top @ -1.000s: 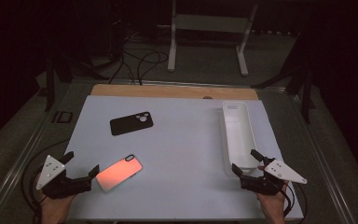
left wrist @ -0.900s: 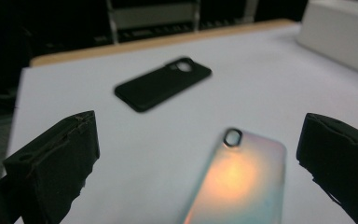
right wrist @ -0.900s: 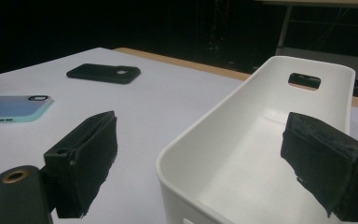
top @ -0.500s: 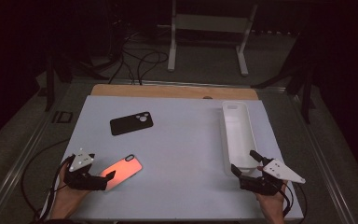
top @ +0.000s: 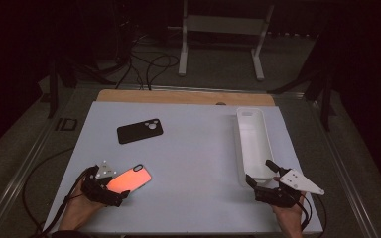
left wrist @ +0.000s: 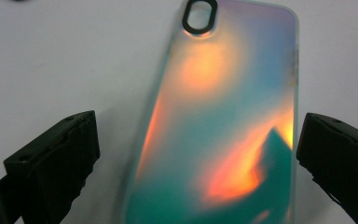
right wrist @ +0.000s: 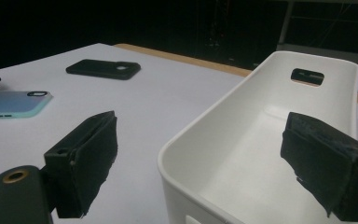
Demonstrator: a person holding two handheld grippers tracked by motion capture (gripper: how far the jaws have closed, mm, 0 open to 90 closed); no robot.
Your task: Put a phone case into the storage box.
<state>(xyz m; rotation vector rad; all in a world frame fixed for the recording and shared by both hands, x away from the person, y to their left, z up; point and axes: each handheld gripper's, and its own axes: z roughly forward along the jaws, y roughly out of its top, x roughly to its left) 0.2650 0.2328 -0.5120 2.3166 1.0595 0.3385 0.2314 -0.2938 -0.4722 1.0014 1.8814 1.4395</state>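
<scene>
A: Why was the left gripper (top: pixel 110 191) sitting so low at the near left corner of the table (top: pixel 198 163)?

B: My guess is it was lining up on the shiny case (left wrist: pixel 223 121). That case lay flat, back up, camera hole pointing away from the person, so a grab across its width made sense. In the left gripper view the jaws stood wide apart with nothing between the pads, one on either side of the case's near end.

A: Touching it?

B: Not that I could see. A strip of bare table showed between the left pad and the case's edge; the right pad sat just beside the other edge. The jaws straddled it, not gripping.

A: And the right gripper (top: pixel 267 184)?

B: Open as well, holding nothing. It hovered at the near end of the bin (top: pixel 252 144), one jaw outside the rim and one over the inside. I'd judge it was placed there to steady the bin or simply wait.

A: The black case (top: pixel 139 131)?

B: Farther up the table, well apart from both grippers, lying flat.
</scene>
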